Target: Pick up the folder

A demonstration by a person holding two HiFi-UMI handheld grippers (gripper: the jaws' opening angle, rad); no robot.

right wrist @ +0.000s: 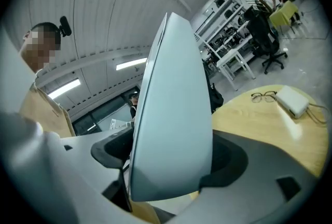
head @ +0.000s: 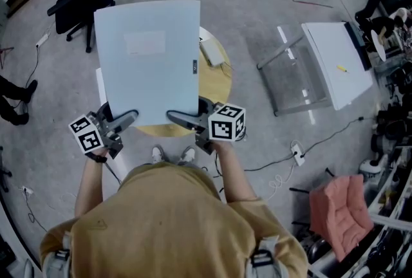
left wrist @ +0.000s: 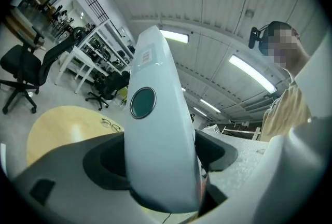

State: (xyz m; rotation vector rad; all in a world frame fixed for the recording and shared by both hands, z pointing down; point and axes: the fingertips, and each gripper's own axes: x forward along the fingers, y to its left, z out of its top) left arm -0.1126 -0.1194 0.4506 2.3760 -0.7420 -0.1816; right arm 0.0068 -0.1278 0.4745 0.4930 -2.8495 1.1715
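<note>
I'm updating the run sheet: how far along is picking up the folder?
Done: the folder is grasped, with the left gripper and right gripper each closed on its near edge. In hand: it is held up over the table, apparently clear of the top. Left: little that shows, perhaps only steadying it.

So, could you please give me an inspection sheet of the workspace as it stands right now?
Surface: round wooden table, under the folder.
Job's things: pale blue folder, held up off the table.
Clutter: white box and glasses on the table.
Grippers: left claw and right claw each shut on the folder's near edge.
Cables: cord from the white box; power strip lead on the floor.
Surroundings: office chairs, white table, pink cushion.
</note>
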